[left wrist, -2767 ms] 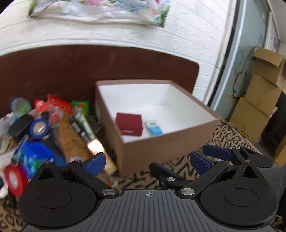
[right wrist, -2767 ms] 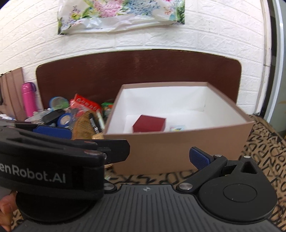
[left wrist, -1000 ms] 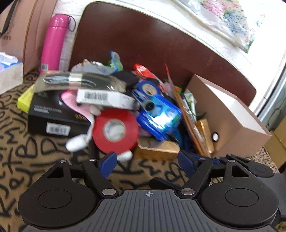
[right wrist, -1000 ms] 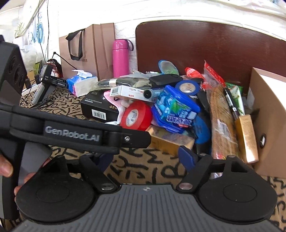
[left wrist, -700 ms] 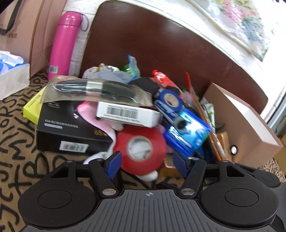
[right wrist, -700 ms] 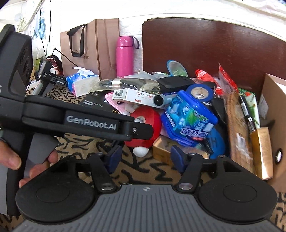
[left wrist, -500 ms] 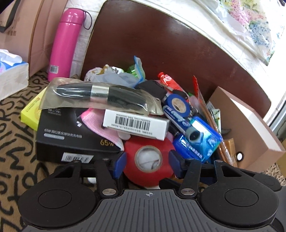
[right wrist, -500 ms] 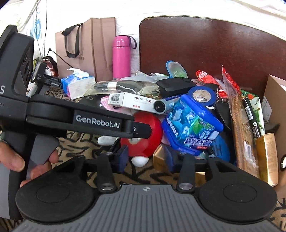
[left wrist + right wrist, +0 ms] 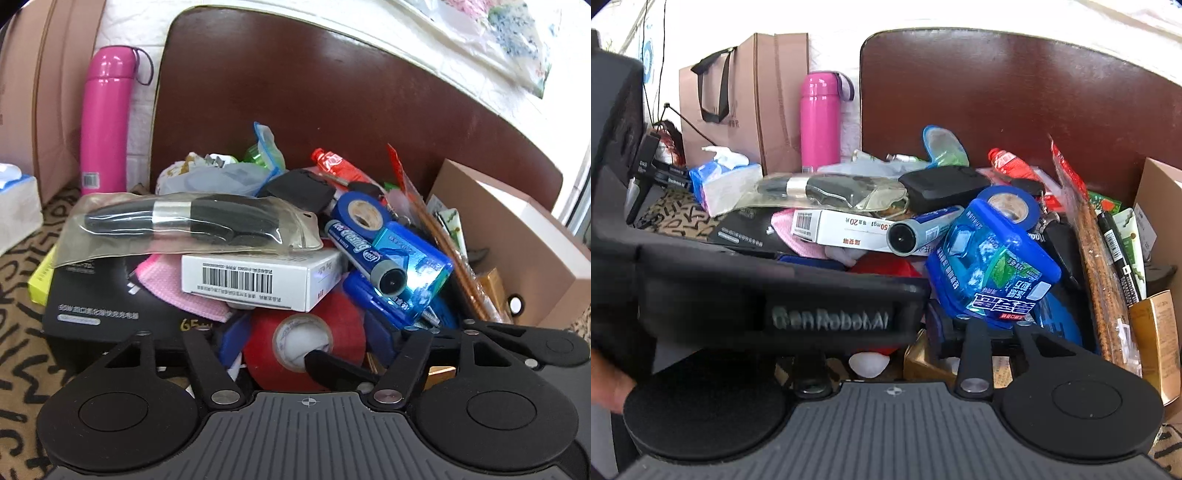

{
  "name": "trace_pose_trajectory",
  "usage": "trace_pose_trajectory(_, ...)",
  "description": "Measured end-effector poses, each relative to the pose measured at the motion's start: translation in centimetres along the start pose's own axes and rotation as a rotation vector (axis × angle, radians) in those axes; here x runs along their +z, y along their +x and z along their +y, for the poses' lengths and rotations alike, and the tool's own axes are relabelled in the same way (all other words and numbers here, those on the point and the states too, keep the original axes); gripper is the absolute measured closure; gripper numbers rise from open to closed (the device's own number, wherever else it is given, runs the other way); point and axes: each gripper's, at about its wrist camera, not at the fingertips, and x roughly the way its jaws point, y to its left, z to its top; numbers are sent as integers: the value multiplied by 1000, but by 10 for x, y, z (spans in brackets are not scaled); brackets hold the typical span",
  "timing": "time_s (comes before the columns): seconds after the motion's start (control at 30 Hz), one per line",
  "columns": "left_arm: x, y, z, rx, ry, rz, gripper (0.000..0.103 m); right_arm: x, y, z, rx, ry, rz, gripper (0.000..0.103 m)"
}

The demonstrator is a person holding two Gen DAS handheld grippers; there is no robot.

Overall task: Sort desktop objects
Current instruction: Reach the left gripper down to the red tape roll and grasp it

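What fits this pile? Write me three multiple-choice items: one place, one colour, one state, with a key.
1. What lies on top of the white box?
A a shoe
B a book
C a clear pouch
2. The tape roll below the white box is:
A yellow
B red
C green
3. The pink flask by the wall is:
A upright
B lying flat
C upside down

Key:
1 C, the pouch with the black tool rests across the box top.
2 B, its side shows red around a white core.
3 A, it stands with its cap on top.
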Motion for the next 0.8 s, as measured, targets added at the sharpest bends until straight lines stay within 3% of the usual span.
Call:
trace_pose_trajectory(0.1,0,-8,0,-47,-31,6,66,0,-6,-7,38,42,4,68)
trace_pose_trajectory(0.13,-1,-9,0,-91,-55,21,79,0,-8,-8,50,49,10,69)
trace_pose_trajectory(0.33,-16,-23,-12,-82,-79,29,79,-13,-30,-13,97,95,29,79)
trace_pose_trajectory(0.53,-26,-45,-26,-116,-112,46,78,-25,-61,-22,129,149,41,81)
trace_pose_trajectory(0.73,-43,-58,-62,-236,-140,126,70,-48,-117,-48,137,236,65,81)
trace_pose_trajectory(0.77,-48,-58,-69,-265,-131,145,63,-54,-125,-53,126,256,75,81)
trace_pose_trajectory(0.8,-51,-56,-76,-289,-118,164,62,-60,-132,-60,112,281,85,81)
